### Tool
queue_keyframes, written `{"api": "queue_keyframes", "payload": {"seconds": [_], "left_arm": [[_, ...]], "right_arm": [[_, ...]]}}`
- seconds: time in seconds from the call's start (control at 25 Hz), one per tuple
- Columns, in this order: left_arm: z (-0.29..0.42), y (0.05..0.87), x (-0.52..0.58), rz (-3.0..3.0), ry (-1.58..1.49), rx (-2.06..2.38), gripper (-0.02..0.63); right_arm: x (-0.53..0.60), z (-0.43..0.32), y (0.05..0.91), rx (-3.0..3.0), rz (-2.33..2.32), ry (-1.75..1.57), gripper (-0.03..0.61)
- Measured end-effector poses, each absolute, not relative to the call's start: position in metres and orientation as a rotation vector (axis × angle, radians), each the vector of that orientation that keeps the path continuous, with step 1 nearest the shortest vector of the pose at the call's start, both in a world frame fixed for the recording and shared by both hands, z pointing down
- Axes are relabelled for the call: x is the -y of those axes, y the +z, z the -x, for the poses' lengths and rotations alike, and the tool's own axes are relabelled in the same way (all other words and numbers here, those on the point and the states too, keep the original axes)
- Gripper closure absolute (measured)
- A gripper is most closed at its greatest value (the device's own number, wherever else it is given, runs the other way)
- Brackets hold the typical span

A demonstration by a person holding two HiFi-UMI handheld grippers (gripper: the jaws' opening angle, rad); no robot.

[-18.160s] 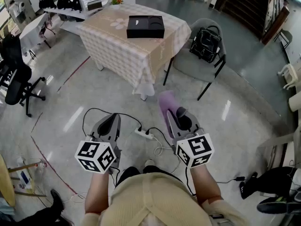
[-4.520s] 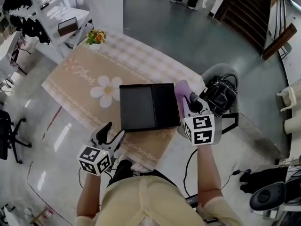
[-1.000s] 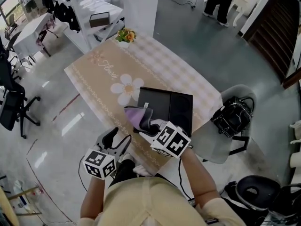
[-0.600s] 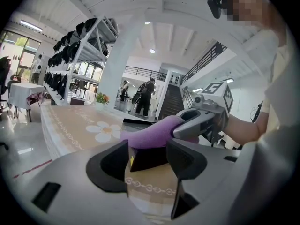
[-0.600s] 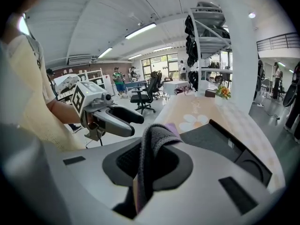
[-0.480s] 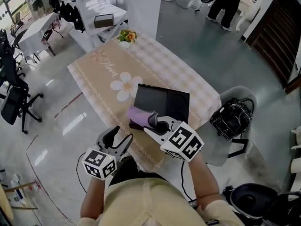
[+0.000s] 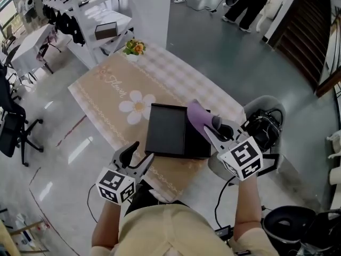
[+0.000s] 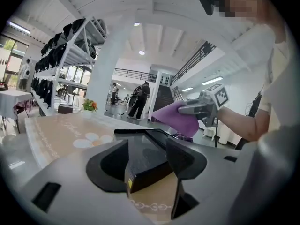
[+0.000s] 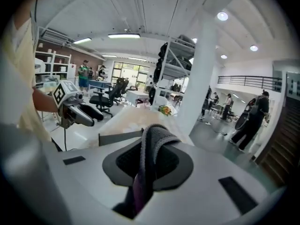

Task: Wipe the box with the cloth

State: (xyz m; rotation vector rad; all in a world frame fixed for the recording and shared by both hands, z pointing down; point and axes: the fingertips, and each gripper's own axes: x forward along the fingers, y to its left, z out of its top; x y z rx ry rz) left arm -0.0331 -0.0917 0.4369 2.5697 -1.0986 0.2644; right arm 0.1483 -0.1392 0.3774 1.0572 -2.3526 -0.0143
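our right gripper (image 7: 209, 126) has its jaws clamped on the purple cloth (image 7: 195, 113), held over the right edge of the black box (image 7: 166, 130), which lies flat on the table (image 7: 101, 92). our left gripper (image 7: 134, 154) has its jaws apart and empty, near the box's front corner. with nothing bracing it, we judge the box could slide across the table once the cloth presses and drags.

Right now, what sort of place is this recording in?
Probably a big open showroom or office hall: a white metal shelving rack holding dark goods, a black swivel office chair, and a table under a beige flower-print cloth on polished grey floor.
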Motion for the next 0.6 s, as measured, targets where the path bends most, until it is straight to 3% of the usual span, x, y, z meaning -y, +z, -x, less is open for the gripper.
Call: {"api": "queue_keyframes", "payload": {"seconds": [0.24, 0.6], "left_arm": [[0.038, 0.44, 0.119, -2.613, 0.285, 1.005, 0.36], [0.032, 0.455, 0.152, -2.686, 0.396, 0.802, 0.36]], "right_arm": [[0.191, -0.206, 0.393, 2.166, -1.247, -0.032, 0.523], [0.241, -0.212, 0.433, 1.939, -1.215, -0.084, 0.523]]}}
